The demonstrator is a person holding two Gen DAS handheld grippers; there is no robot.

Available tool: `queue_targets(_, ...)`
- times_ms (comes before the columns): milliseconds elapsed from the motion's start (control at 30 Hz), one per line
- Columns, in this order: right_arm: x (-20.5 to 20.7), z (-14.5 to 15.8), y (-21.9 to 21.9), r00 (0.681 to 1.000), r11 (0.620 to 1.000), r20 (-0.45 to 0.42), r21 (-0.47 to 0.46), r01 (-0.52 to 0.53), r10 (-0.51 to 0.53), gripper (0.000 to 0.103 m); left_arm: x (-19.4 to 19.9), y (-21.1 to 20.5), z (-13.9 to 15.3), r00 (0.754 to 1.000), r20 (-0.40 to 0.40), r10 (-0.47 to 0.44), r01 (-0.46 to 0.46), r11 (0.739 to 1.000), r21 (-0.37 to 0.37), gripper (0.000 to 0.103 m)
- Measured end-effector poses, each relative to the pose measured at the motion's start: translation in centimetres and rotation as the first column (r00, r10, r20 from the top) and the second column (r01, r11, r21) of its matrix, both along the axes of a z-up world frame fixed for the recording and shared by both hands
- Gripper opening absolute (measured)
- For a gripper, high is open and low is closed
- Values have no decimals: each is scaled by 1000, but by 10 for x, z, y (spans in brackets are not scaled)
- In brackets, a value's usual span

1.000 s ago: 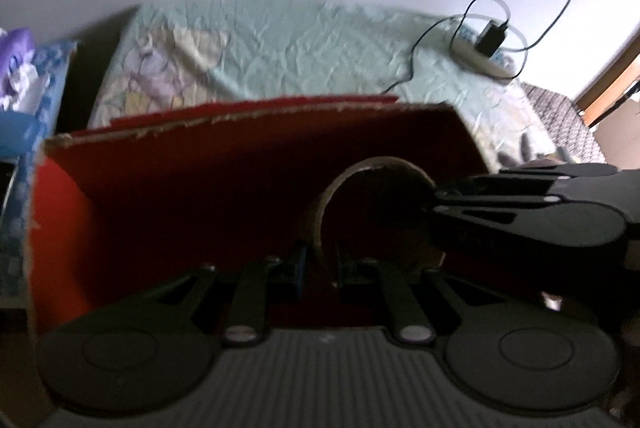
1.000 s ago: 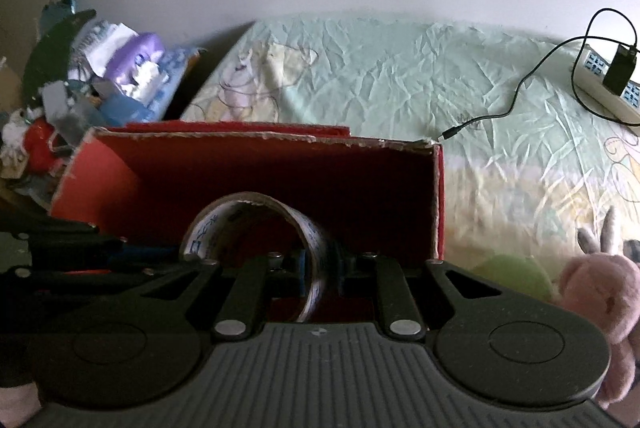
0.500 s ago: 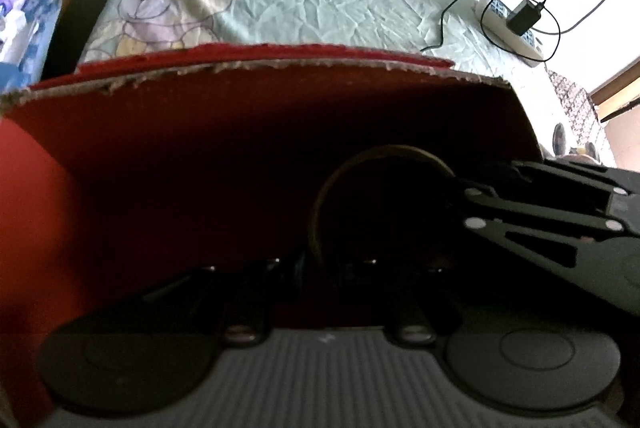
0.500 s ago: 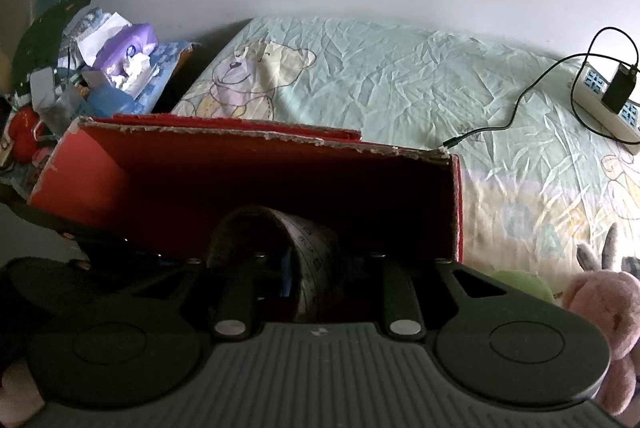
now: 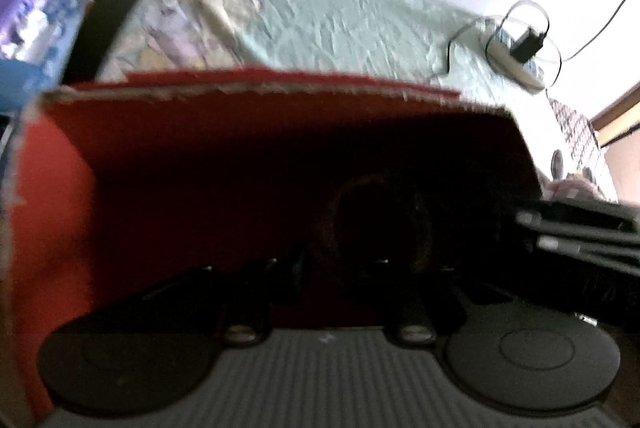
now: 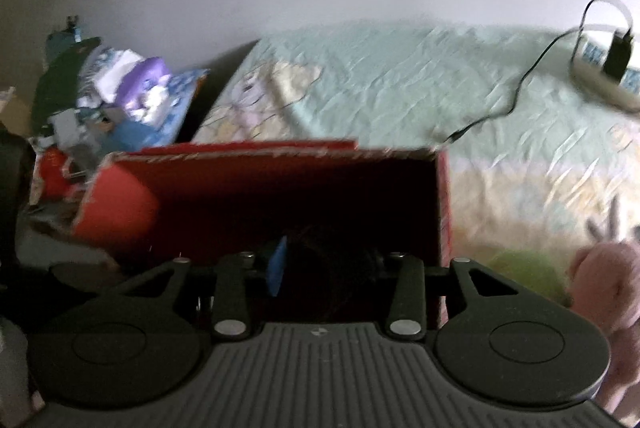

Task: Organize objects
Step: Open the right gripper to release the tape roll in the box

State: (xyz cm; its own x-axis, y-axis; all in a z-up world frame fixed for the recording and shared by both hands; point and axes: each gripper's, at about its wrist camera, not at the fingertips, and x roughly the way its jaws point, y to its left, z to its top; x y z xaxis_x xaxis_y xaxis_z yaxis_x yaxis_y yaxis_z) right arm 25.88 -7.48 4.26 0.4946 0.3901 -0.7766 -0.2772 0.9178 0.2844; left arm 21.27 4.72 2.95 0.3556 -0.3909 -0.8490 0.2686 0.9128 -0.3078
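A red cardboard box (image 5: 256, 132) stands open on the bed, and both grippers reach into it. Deep in its shadow sits a tape roll (image 5: 380, 220), a dark ring just past my left gripper (image 5: 340, 260). The left fingertips are lost in darkness and blur, with the roll's left rim between or beside them. In the right wrist view, my right gripper (image 6: 330, 264) is open inside the box (image 6: 120, 208). Its blue-padded left finger (image 6: 276, 264) stands well apart from the other. The roll (image 6: 332, 280) is only a black shape between them. The right gripper's body (image 5: 576, 232) also shows at the left view's right edge.
A pale green bedsheet (image 6: 400, 88) stretches behind the box. A power strip with a black charger and cable (image 6: 604, 76) lies at the far right. A pink plush toy (image 6: 608, 288) and a green object (image 6: 524, 268) sit right of the box. Clutter (image 6: 120, 96) piles up at the left.
My right gripper has opened and let go of the tape roll. Both cameras have pulled back from the box, which looks smaller, and the roll now lies deep in its shadow.
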Motion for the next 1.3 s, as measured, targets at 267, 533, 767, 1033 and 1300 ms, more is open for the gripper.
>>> queue_targets(267,2,-21,21,966,969,-210,225,-102,150,34,-12,30,12,989,120,88,-101,989,108,19)
queue_targets(533,17,-48,44,954,977,-292,213,-6,70,30,0,21,-8,991,82,101,-118,964,240,21)
queue_targets(767,21,-52,22,952,979,-298,167,115,-61,29,1,19,-12,992,58,115,-127,948,291,26)
queue_targets(1033,19,-52,9,954,967,-260,162,197,-151,29,-2,12,-12,990,79,113,-134,926,353,35)
queue_targets(1300,17,-52,6,959,964,-247,186,191,-142,31,-4,11,-11,984,105,141,-171,905,389,35)
